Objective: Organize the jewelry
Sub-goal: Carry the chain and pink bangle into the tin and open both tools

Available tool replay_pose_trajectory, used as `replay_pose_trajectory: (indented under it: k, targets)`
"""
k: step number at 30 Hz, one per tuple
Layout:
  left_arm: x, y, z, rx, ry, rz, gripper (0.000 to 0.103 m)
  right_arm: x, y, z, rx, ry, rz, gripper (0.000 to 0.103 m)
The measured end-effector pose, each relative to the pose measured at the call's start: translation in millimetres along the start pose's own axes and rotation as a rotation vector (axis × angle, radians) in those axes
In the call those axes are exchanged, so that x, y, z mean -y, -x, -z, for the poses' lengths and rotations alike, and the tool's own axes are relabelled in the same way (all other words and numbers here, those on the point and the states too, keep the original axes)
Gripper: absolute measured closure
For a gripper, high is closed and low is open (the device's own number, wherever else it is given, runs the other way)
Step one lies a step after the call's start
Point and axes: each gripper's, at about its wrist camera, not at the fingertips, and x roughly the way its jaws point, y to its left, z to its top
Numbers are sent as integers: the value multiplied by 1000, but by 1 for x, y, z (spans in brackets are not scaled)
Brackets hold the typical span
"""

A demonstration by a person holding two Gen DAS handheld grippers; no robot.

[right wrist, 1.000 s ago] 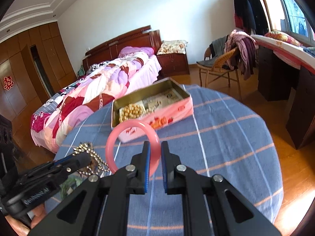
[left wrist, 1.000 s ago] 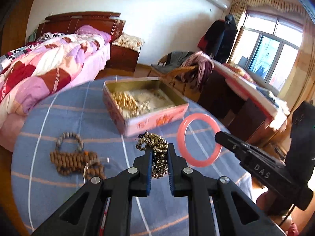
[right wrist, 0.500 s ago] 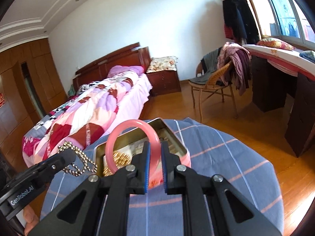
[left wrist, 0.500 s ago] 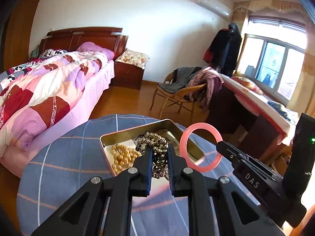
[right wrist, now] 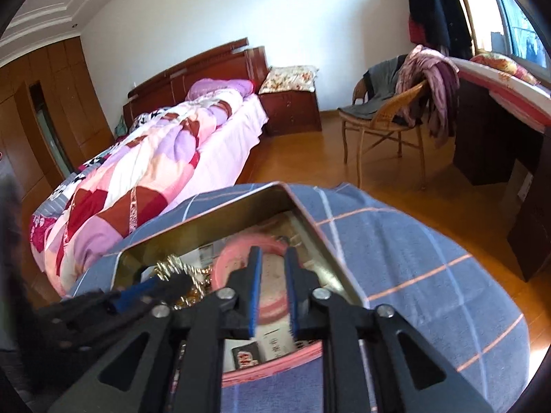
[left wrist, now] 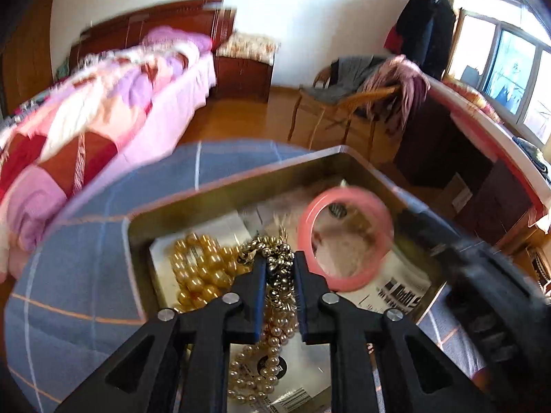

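Gripper (left wrist: pixel 279 272) opening, tin (left wrist: pixel 213 194) holding bangle (left wrist: pixel 344 239), beads (left wrist: pixel 203 268)

Blur, cover and cut-off edges over the tin

Seen from the left wrist, the bed (left wrist: pixel 103 110) and the right gripper (left wrist: pixel 482 275) are smeared by motion; the pink bangle (left wrist: pixel 344 239) is soft-edged, so contact with the tin (left wrist: pixel 237 180) floor cannot be told. The bead chain (left wrist: pixel 275 309) runs behind the left gripper (left wrist: pixel 279 268) fingers. Seen from the right wrist, fingers cover the bangle's near rim, and the tin's near corners are hidden
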Motion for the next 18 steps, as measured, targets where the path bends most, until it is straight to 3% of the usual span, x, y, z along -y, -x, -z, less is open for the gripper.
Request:
replay_pose_trajectory:
  k: [1,4,7,10,12,18]
  targets:
    - [-1,-3,1,-20,10,-1,75,6,4,-2,19,-23,18,80]
    - [4,-2,6,-9,-37,-46,73,34,10,-9,48,-138,87,80]
    - [9,-3,9,-9,-72,-72,72,58,1,-9,1,-221,186,80]
    - [8,-2,11,-17,-83,-94,72,77,-20,4,-131,-315,115,80]
    - [4,-1,10,-21,-80,-100,72,73,-25,9,-170,-325,72,80]
    - [-11,5,11,-23,-73,-138,69,39,-10,17,-165,-218,78,81]
